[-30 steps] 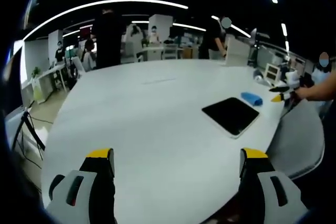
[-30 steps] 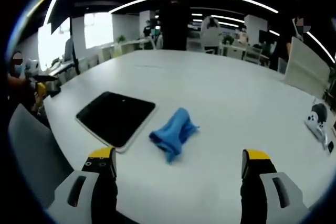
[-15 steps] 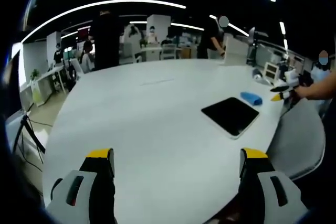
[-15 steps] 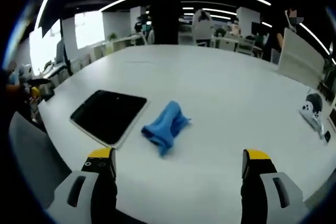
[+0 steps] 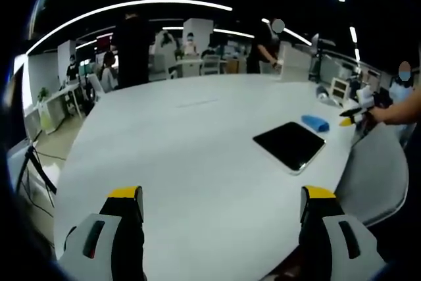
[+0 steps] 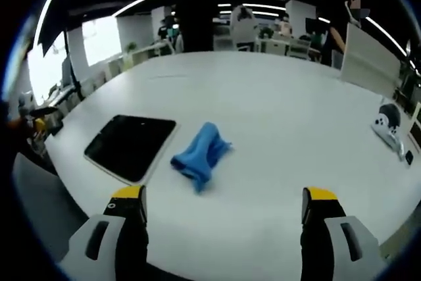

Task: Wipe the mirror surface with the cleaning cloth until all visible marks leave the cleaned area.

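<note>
A dark rectangular mirror lies flat on the white table, left of centre in the right gripper view. A crumpled blue cleaning cloth rests on the table just right of it, apart from the mirror's edge. My right gripper is open and empty, its jaws short of the cloth. In the left gripper view the mirror and cloth sit far to the right. My left gripper is open and empty over bare table, and the right gripper shows at the far right, held by a person's arm.
A white and black device sits near the table's right edge in the right gripper view. A grey chair stands by the table's edge. People, desks and chairs fill the office behind. A tripod stands left of the table.
The right gripper view has shifted, so mirror and cloth now sit a little further left and higher; the cloth and mirror themselves lie still. The left gripper view is almost unchanged.
</note>
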The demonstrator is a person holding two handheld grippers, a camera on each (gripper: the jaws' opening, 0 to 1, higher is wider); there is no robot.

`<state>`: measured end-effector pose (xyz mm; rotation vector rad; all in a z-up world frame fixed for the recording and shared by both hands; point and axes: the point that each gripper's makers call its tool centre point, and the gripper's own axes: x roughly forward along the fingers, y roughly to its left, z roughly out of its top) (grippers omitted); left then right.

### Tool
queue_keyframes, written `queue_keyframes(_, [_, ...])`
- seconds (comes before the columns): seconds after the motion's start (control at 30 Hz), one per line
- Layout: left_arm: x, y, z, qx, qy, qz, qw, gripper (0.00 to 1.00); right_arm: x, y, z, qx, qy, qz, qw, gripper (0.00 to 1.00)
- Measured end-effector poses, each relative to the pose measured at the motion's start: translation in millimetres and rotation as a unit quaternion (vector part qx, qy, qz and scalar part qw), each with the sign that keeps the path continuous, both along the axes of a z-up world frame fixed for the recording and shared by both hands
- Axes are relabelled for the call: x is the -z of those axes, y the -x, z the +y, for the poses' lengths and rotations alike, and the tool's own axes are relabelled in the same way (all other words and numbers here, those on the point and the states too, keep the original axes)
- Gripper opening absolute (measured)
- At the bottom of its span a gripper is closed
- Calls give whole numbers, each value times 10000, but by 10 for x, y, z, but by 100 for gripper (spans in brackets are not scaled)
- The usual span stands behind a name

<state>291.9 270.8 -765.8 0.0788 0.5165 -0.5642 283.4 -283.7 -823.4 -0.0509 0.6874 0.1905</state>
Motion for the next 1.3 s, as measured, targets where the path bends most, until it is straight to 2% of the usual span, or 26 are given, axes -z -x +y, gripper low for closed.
queue_keyframes(0.23, [26, -15, -13, 30, -12, 21, 10000, 99, -10, -2, -20, 35, 108, -32, 9999, 99])
queue_keyframes(0.43, [16, -11, -16, 3, 20, 1, 10000, 99, 2, -16, -13, 77, 33, -8, 10000, 97])
queue_keyframes(0.6, [32, 6, 19, -18, -2, 40, 10000, 99, -113, -101, 90, -49, 136, -56, 9999, 98])
queue_keyframes(0.73, [1, -20, 46, -49, 8, 14, 10000, 99, -227, -169, 215, -282, 147, 139, 9994, 99])
queue_keyframes(0.77, [3, -31, 54, -62, 12, 8, 10000, 99, -221, -154, 241, -373, 144, 330, 9987, 98])
queue_keyframes(0.8, [4, -46, 57, -82, 26, 9, 10000, 99, -174, -141, 201, -337, 239, 682, 9968, 99])
queue_keyframes(0.83, [-4, -49, 49, -89, 35, 6, 10000, 99, -159, -129, 159, -212, 267, 907, 9953, 98])
queue_keyframes(0.9, [-10, -58, 25, -83, 48, -3, 10000, 99, -205, -172, 206, -183, -79, 1140, 9933, 96])
queue_keyframes(0.93, [-9, -60, 8, -66, 48, -3, 10000, 99, -254, -163, 216, -36, -284, 1328, 9907, 95])
queue_keyframes(1.03, [-10, -59, -16, -45, 49, -3, 10000, 99, -320, -206, 209, 106, -491, 1654, 9850, 91])
queue_keyframes(1.13, [4, -66, -14, -46, 52, 6, 10000, 99, -488, -396, 260, 106, -607, 1393, 9883, 93])
queue_keyframes(1.3, [4, -50, -16, -33, 48, 35, 10000, 99, -657, -774, 279, 335, -678, 1357, 9879, 91])
